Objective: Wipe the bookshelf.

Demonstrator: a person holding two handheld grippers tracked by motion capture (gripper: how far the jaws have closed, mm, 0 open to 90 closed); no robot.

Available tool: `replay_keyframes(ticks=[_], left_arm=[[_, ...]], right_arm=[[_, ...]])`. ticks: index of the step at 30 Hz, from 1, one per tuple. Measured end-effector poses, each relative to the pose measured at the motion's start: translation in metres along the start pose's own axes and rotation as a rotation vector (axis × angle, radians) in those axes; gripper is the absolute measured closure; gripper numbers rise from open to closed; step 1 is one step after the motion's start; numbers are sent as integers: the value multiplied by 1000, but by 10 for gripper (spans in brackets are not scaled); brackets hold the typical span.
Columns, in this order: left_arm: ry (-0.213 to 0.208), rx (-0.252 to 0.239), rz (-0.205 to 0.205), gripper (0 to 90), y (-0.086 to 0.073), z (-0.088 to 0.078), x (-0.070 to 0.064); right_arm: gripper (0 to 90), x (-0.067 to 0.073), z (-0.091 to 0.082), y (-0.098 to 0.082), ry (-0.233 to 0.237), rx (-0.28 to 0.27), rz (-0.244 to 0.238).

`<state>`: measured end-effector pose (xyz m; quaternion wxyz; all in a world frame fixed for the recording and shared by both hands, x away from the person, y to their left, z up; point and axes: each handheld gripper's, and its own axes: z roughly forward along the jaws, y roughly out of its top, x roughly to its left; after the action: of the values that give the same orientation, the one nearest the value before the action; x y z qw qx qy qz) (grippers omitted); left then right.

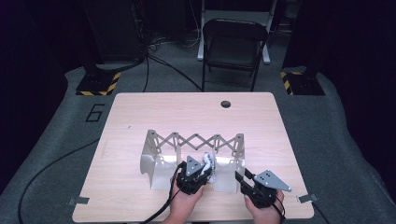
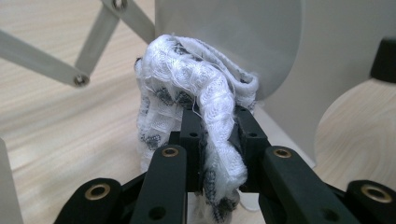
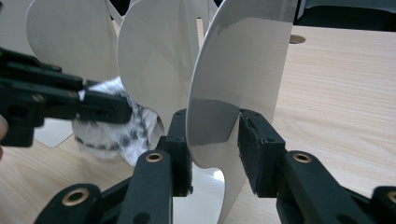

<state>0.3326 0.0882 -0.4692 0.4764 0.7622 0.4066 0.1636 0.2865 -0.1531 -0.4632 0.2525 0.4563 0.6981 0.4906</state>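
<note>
A white cloth with a dark pattern hangs bunched between my left gripper's jaws, which are shut on it. In the high view this gripper holds the cloth between two middle plates of a metal expanding rack on the table. My right gripper is shut on the rack's right end plate, with one pad on each face near its lower edge. In the high view the right gripper sits at that plate. The left gripper and cloth appear beyond it.
The rack's upright plates stand close around the cloth, joined at the back by a scissor lattice. The wooden table has a cable hole at the far side. A folding chair stands behind the table.
</note>
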Motion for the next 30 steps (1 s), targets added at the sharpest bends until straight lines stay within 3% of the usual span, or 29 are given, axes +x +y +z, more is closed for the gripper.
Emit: replay_keyframes(ticks=[6, 9, 12, 16, 24, 27, 30], left_arm=[[-17, -84, 32, 771, 31, -24, -5], [-20, -116, 25, 771, 42, -30, -4], [-15, -115, 23, 771, 45, -31, 0], [0, -84, 30, 771, 35, -21, 1], [1, 49, 10, 771, -3, 12, 3], [5, 54, 20, 771, -6, 14, 3], [-2, 21, 5, 771, 3, 7, 3]], right_arm=[[658, 0, 0, 0, -1, -1, 1], [658, 0, 0, 0, -1, -2, 0], [658, 0, 0, 0, -1, 1, 3], [658, 0, 0, 0, -2, 2, 1], [659, 0, 0, 0, -2, 0, 7], [659, 0, 0, 0, -2, 0, 7], [658, 0, 0, 0, -3, -1, 7]])
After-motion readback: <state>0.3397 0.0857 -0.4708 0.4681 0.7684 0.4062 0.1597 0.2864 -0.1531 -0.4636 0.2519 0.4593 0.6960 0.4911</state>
